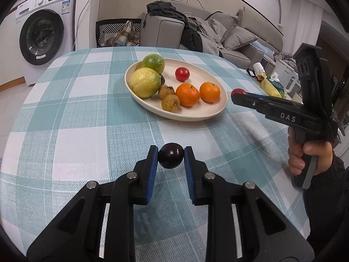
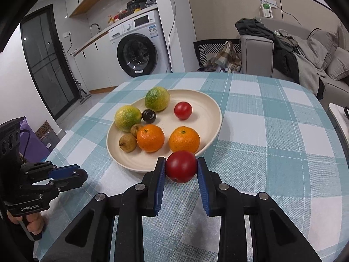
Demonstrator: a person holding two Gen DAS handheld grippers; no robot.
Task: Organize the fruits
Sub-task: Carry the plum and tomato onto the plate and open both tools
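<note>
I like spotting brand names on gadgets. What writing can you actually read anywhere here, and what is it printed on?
"DAS": white letters on the right gripper body.
"GenRobot.AI": white letters on the left gripper body.
Washing machine panel and stickers: too small to read.
Wall device with green label: unreadable.

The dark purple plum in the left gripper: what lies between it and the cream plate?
Only bare checked tablecloth, as the left wrist view shows, between the dark purple plum in the left gripper and the cream plate.
</note>
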